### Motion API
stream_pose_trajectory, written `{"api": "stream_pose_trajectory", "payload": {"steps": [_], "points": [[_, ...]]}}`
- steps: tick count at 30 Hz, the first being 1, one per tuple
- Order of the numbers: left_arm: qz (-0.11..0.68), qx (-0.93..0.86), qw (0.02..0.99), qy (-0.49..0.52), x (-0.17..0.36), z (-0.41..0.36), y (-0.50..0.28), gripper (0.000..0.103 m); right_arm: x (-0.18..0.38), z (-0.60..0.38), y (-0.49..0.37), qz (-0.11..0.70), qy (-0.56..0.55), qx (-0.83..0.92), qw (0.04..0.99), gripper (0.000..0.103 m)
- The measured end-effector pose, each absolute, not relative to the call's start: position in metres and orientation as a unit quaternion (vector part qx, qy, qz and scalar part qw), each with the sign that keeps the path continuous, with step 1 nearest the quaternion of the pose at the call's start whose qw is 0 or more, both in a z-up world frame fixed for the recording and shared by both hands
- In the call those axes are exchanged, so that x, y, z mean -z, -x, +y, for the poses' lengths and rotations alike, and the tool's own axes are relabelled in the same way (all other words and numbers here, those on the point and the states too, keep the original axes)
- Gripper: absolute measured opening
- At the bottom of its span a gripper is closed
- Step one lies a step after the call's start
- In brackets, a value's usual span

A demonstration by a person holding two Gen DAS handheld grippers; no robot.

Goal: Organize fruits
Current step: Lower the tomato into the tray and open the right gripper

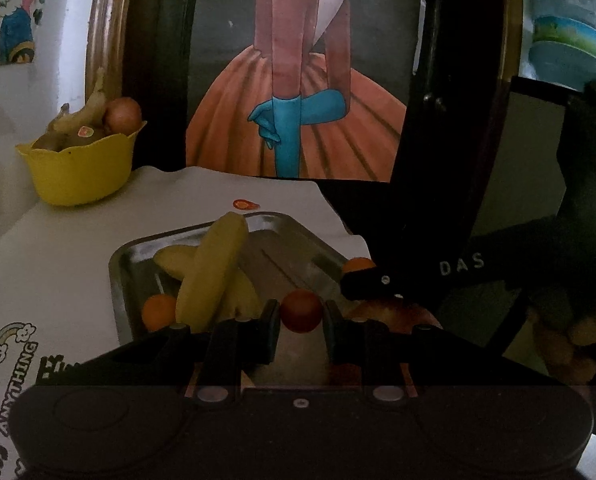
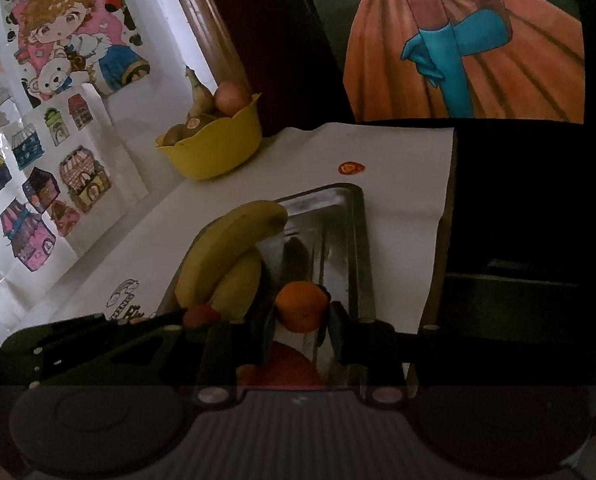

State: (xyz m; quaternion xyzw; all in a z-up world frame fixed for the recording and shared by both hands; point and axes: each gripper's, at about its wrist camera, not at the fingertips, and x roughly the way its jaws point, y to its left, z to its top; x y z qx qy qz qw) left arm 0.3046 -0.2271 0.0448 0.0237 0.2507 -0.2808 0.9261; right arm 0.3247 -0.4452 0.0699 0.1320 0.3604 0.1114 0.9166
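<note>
fruits: bananas [image 1: 213, 268], small round pieces and an apple lie in a metal tray [image 1: 137, 248] just ahead of both claws; more fruit sits in a yellow bowl [image 1: 81, 168] well beyond them, to the far left.
left gripper [image 1: 301, 320]: clenched on a small reddish-orange fruit [image 1: 301, 311], which sits right between its two fingertips, the pads pressing on each side.
right gripper [image 2: 302, 320]: clenched on an orange [image 2: 302, 306], held between its fingertips above the near part of the tray.
bananas: just ahead and left of the left claw's tips, one lying crossed over the other; in the right wrist view they are ahead and left of the right claw too.
small orange fruit [image 1: 158, 311]: left of the left claw, tucked against the near end of the bananas.
apple [image 1: 394, 316]: just right of the left claw's right finger, partly hidden under the other gripper's black body.
red fruit under right claw [image 2: 281, 364]: below and behind the held orange, between the fingers' bases; which fruit it is i cannot tell.
tray: on a white cloth [image 1: 57, 248], directly under and in front of both claws.
yellow bowl: holds a banana and a round fruit, far ahead-left, near the wall.
painting [image 1: 293, 80]: propped upright beyond the tray, straight ahead of the left claw.
red sticker [image 2: 351, 168]: on the cloth just past the tray's far edge.
</note>
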Motion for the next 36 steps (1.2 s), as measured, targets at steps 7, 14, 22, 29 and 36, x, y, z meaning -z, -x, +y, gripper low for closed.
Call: {"api": "stream_pose_trajectory", "payload": {"steps": [7,14,22,29,36], "points": [[0.246,0.265,0.931,-0.047,-0.043,-0.233,-0.302,0.025,-0.063,-0.448,-0.331,0.365,-0.138,-0.109,0.914,0.032],[0.250,0.263,0.930,-0.055,-0.045,-0.235,-0.302,0.025,-0.060,-0.451,-0.334,0.368,-0.141,-0.103,0.913,0.033],[0.253,0.268,0.929,-0.030,-0.046,-0.231,-0.303,0.035,-0.060,-0.450,-0.333,0.368,-0.141,-0.101,0.914,0.035],[0.243,0.272,0.931,-0.019,-0.051,-0.230,-0.300,0.049,-0.065,-0.453,-0.328,0.359,-0.146,-0.102,0.916,0.048],[0.227,0.269,0.936,0.001,-0.060,-0.221,-0.296,0.067,-0.070,-0.459,-0.323,0.348,-0.155,-0.095,0.919,0.058]]}}
